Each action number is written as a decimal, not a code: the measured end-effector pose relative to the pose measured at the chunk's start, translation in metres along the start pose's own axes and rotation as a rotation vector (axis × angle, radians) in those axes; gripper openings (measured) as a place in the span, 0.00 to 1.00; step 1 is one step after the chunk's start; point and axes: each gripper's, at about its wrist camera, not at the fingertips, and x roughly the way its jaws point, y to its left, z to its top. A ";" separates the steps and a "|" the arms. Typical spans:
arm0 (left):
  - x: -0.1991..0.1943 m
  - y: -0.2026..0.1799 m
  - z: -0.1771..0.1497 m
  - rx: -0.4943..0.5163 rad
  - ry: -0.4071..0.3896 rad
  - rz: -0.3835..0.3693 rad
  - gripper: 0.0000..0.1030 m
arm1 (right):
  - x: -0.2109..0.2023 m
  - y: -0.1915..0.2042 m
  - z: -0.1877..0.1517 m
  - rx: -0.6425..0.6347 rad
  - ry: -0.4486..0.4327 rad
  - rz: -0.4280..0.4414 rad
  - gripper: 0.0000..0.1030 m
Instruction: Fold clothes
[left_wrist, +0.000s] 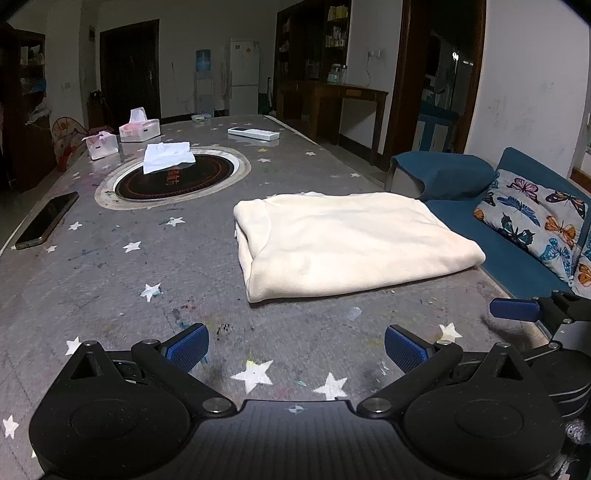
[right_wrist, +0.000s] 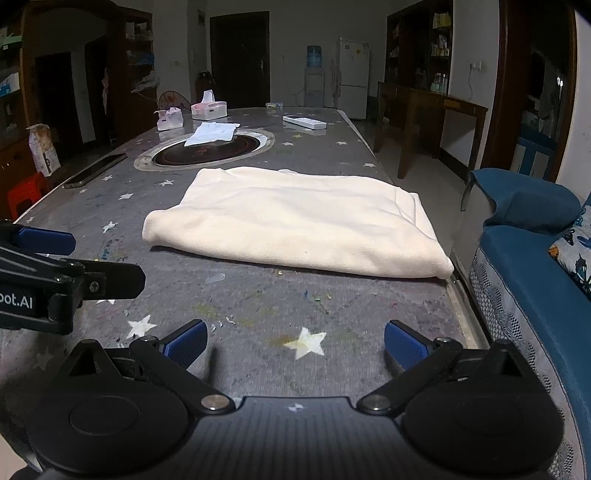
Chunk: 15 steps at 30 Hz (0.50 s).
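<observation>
A cream garment (left_wrist: 343, 240) lies folded into a flat rectangle on the grey star-patterned table (left_wrist: 147, 266), near the table's right edge. In the right wrist view the same garment (right_wrist: 295, 221) lies ahead, its right corner at the table edge. My left gripper (left_wrist: 295, 343) hovers open over the table short of the garment, nothing between its blue pads. My right gripper (right_wrist: 295, 341) is open too, empty, just short of the garment. The right gripper's blue finger (left_wrist: 513, 309) shows at the right of the left wrist view.
A phone (left_wrist: 46, 221) lies at the table's left edge. A round inset hotplate (left_wrist: 173, 177) carries a white cloth (left_wrist: 166, 157). Tissue boxes (left_wrist: 139, 129) and a remote (left_wrist: 253, 133) sit farther back. A blue sofa (right_wrist: 532, 295) with a butterfly cushion (left_wrist: 535, 218) flanks the right side.
</observation>
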 end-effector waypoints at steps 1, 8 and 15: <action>0.002 0.001 0.001 0.000 0.003 0.000 1.00 | 0.001 0.000 0.001 0.002 0.002 0.000 1.00; 0.013 0.003 0.005 -0.002 0.019 0.001 1.00 | 0.010 -0.003 0.005 0.007 0.011 0.002 1.00; 0.024 0.005 0.011 -0.002 0.032 0.004 1.00 | 0.020 -0.008 0.009 0.023 0.024 0.004 1.00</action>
